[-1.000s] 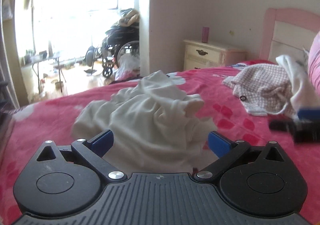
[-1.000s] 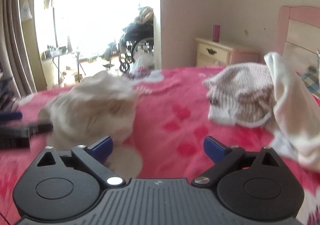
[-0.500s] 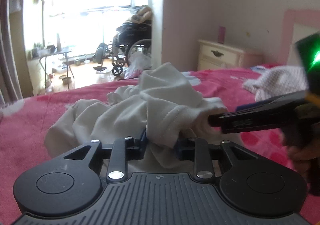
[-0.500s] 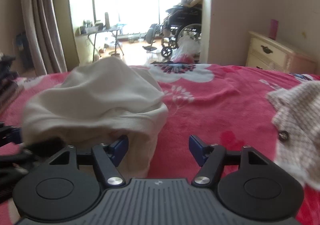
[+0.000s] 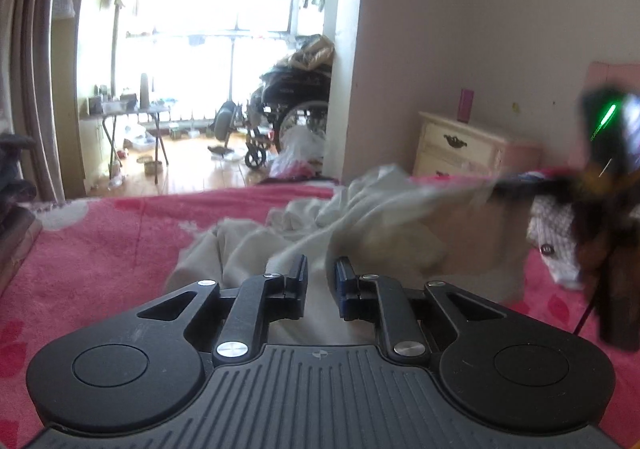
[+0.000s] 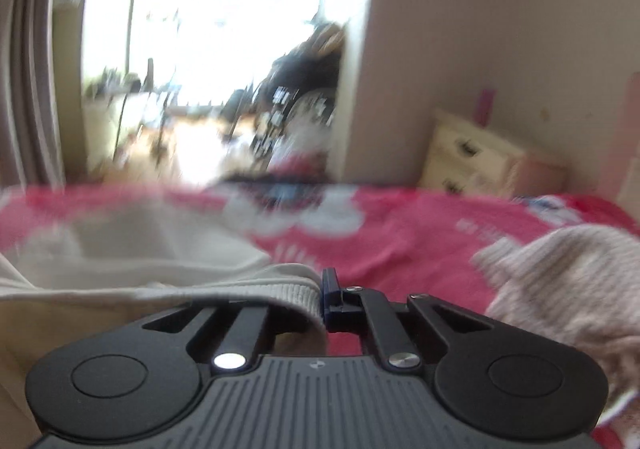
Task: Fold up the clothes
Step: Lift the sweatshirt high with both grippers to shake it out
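While the red fleecy bedspread [image 5: 100, 233] fills my view, the cream garment [image 5: 360, 221] stretches across it, soft and rumpled; my left gripper [image 5: 321, 275] pinches one fold, my right gripper [image 6: 322, 295] clamps its ribbed hem; a checked garment [image 6: 568, 281] lies beside.

A bed [image 5: 100, 249] with a pink flowered cover spreads out ahead of my grippers. A crumpled white garment [image 5: 320, 233] lies on it straight in front of my left gripper [image 5: 321, 285]. A checked garment [image 6: 568, 281] lies on the cover to the right of my right gripper [image 6: 324, 301].
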Available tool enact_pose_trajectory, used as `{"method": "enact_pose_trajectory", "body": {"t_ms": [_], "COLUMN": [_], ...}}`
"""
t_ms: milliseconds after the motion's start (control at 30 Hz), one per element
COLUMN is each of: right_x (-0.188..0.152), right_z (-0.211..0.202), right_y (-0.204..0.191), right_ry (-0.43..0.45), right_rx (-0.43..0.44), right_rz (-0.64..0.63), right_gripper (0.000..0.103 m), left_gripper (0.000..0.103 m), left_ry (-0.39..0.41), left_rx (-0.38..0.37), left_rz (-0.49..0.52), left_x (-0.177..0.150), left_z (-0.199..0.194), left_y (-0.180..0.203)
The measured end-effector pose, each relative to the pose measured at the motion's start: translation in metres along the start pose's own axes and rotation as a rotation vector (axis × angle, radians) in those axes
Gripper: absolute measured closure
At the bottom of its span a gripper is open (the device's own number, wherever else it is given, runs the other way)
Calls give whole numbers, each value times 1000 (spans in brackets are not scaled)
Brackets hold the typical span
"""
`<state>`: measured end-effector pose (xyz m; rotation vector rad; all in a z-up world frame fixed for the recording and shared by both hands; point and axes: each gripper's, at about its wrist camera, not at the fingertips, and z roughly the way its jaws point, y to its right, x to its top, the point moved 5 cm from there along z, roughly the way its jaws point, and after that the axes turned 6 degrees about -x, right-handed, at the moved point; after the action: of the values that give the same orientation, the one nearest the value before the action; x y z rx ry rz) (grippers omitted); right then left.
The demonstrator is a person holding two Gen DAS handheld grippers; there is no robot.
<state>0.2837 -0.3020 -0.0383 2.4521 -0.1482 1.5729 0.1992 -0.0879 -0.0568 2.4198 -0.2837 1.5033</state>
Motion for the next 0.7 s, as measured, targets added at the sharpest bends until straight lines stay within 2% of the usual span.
{"method": "enact_pose_trajectory", "body": {"t_ms": [100, 133, 300, 400, 500, 567, 633, 700], "right_x": [24, 31, 66, 86, 100, 108, 114, 120], "right_z": [-34, -45, -98, -129, -158, -177, -198, -217], "right_y": [13, 15, 22, 26, 25, 24, 23, 24], "right_ry": [89, 110, 209, 261, 293, 318, 338, 355], "right_rx": [-10, -8, 6, 20, 45, 59, 78, 88], "right_rz": [51, 57, 79, 98, 111, 115, 120, 125], "right_gripper": [99, 99, 99, 100, 100, 100, 100, 100], "left_gripper": [79, 70, 40, 30, 15, 14, 21, 57], "left_ry": [-34, -37, -2, 26, 62, 101, 123, 116], "left_rx": [-37, -56, -128, -140, -142, -121, -89, -83], "left_rz": [4, 7, 34, 108, 181, 227, 257, 241], "left_x": [-6, -7, -6, -7, -6, -3, 0, 6], "left_z": [-3, -7, -36, -48, -56, -58, -58, -59], "left_y": [6, 9, 32, 49, 65, 75, 79, 76]}}
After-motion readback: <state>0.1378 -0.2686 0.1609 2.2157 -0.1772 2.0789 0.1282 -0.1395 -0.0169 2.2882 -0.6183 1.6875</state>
